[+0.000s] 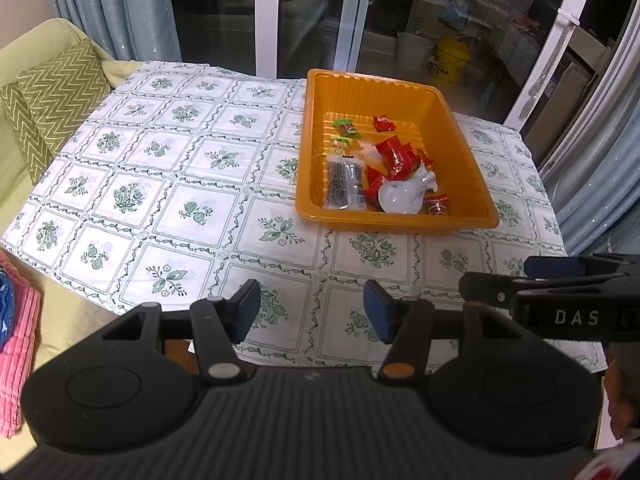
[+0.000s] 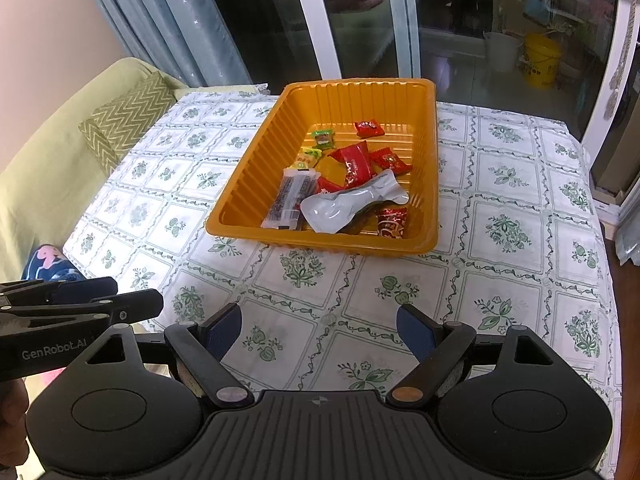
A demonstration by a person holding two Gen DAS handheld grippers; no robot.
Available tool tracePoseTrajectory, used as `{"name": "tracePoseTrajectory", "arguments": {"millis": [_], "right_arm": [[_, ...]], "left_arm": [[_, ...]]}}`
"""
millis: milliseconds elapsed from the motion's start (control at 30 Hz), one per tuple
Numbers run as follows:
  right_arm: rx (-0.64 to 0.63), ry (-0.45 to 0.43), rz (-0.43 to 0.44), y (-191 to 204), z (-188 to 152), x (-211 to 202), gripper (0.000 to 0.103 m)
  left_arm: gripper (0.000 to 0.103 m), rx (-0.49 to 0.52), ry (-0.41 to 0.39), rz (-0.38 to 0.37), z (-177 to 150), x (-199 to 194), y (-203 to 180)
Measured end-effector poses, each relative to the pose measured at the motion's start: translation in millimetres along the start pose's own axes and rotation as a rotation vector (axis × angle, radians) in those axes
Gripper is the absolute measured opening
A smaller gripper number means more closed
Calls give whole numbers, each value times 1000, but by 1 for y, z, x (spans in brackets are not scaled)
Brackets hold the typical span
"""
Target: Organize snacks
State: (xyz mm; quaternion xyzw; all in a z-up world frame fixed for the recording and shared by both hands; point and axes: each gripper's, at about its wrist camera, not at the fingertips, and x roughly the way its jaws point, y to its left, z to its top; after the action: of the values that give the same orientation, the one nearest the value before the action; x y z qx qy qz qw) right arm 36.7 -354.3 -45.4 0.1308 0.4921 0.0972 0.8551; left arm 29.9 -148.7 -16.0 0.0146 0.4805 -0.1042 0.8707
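Snacks (image 2: 352, 184) all lie inside the orange tray (image 2: 256, 184), mid-frame on the floral tablecloth (image 2: 500, 240). Nearest, at the bottom, the right gripper (image 2: 320, 330) stands spread wide and empty; the left gripper (image 1: 312, 312) is partly spread, empty too. Farther up: a silver pouch (image 2: 344, 208), red packets (image 2: 356, 164), then glass doors (image 2: 360, 20).
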Motion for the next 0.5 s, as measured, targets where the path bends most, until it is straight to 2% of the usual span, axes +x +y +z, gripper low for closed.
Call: {"name": "tracePoseTrajectory", "arguments": {"millis": [500], "right_arm": [[0, -1, 0, 1, 0, 0, 84]], "left_arm": [[55, 0, 1, -1, 1, 2, 1]]}}
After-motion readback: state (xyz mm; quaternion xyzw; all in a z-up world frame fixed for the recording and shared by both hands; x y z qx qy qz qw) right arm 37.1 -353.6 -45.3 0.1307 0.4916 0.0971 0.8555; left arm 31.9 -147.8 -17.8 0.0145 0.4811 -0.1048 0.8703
